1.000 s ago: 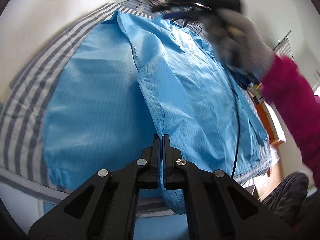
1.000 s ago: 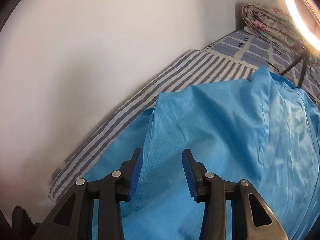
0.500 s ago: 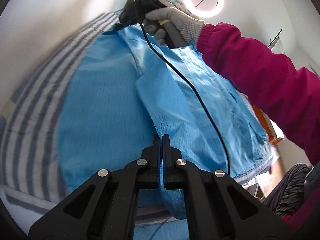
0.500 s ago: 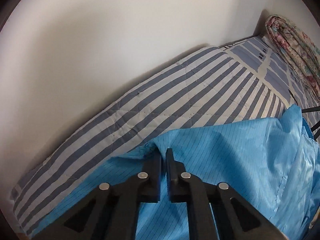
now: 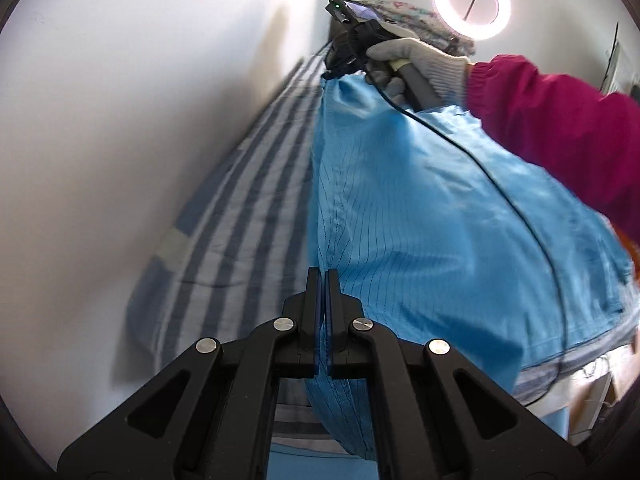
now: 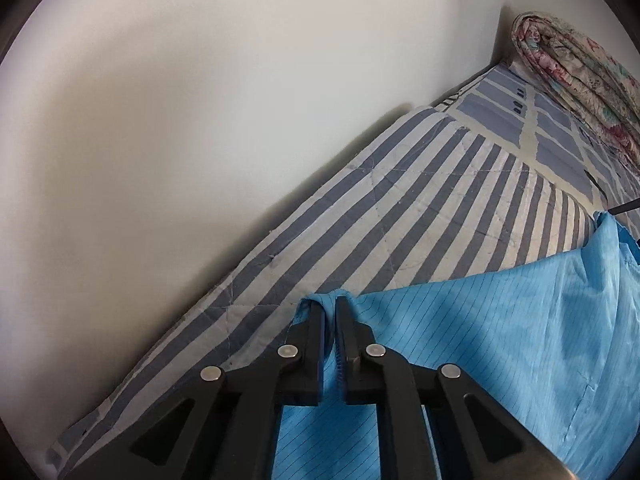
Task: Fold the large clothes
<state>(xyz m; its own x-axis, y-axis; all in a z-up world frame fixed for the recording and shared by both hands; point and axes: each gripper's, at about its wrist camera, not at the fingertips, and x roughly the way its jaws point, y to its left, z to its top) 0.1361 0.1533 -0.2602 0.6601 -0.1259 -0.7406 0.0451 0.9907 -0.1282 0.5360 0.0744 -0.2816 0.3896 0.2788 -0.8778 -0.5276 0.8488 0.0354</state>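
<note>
**Both grippers clamped on the blue garment**

The left gripper [image 5: 323,276] has its jaws pressed together on a fold of the blue garment [image 5: 420,240], with cloth running out ahead of its tips and hanging below them. The garment spreads from this gripper away to its right and far ahead, lying over a striped bedcover [image 5: 248,208] that shows on the gripper's left, against a white wall [image 5: 140,100].

Far ahead of the left gripper, the right gripper [image 5: 340,66] meets the garment's far corner. A gloved hand [image 5: 416,60] with a magenta sleeve [image 5: 560,128] carries it, and a black cable [image 5: 500,196] trails back from it across the cloth.

In the right wrist view, the right gripper [image 6: 330,312] stands nearly closed, its jaws having just been closing, with a bunched edge of the garment [image 6: 480,340] pinched between its tips. The cloth lies to its right and beneath it; the bedcover [image 6: 400,220] extends ahead and to its left. A rolled floral quilt [image 6: 580,72] lies far ahead to the right. A ring light [image 5: 472,4] glows beyond the hand.
</note>
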